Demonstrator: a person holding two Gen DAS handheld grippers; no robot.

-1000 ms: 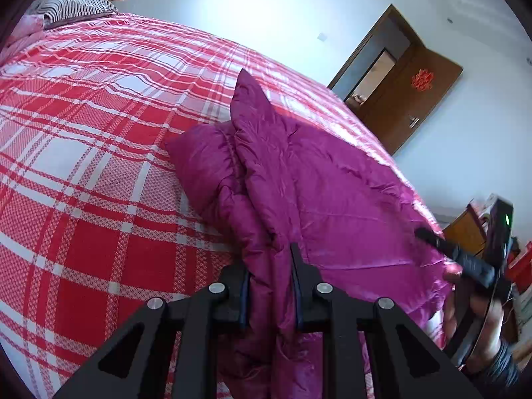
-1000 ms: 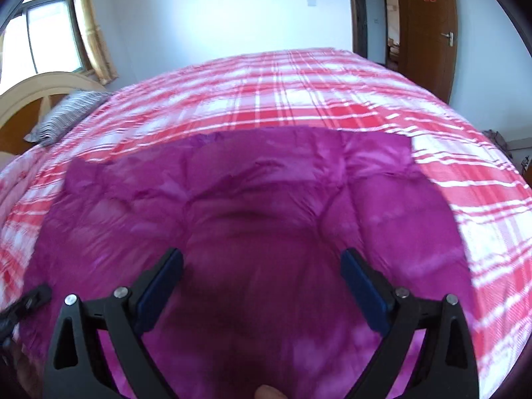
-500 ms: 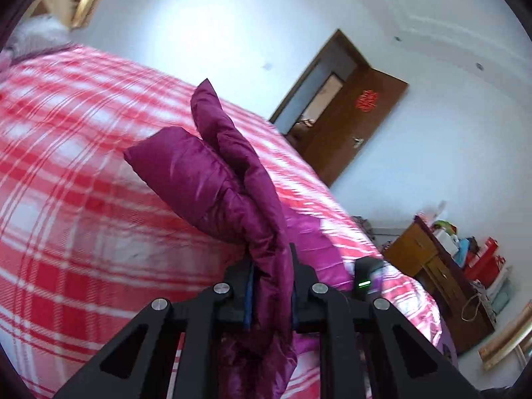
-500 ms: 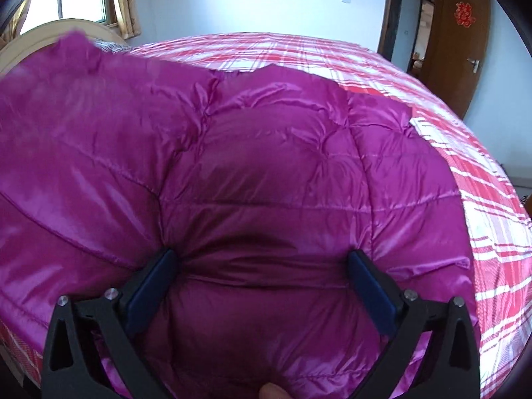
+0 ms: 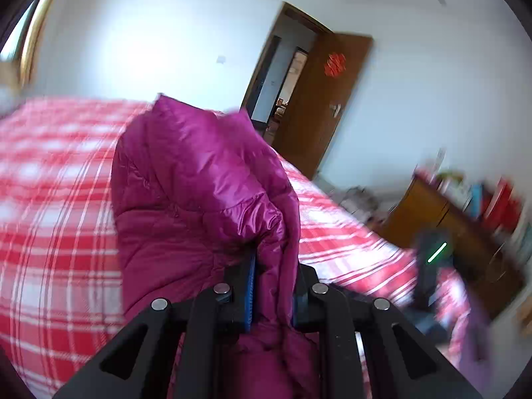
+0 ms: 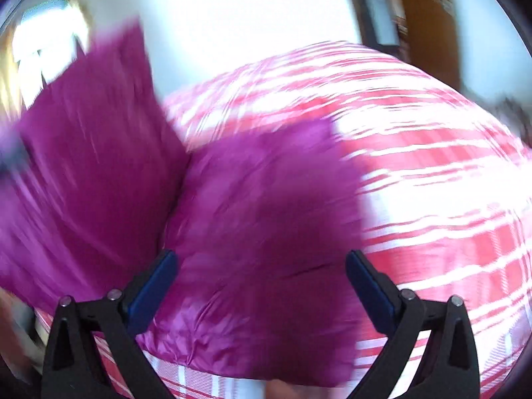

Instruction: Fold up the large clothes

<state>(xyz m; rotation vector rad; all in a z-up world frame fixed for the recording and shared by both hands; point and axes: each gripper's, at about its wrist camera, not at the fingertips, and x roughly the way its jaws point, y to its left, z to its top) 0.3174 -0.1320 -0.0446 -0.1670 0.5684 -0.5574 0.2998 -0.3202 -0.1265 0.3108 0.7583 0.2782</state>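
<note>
In the left wrist view, the left gripper (image 5: 271,286) is clenched on a bunched fold of the magenta down jacket (image 5: 199,193), whose padded length stands up and away from the jaws above the red plaid bed (image 5: 56,226), toward its far edge by the door (image 5: 319,106). In the blurred right wrist view, the right gripper (image 6: 261,286) stands released with the jacket's lower part (image 6: 266,226) lying on the bed between and beyond its spread fingers, untouched by the pads; the lifted part rears at left, so the left hand likely leads the fold.
</note>
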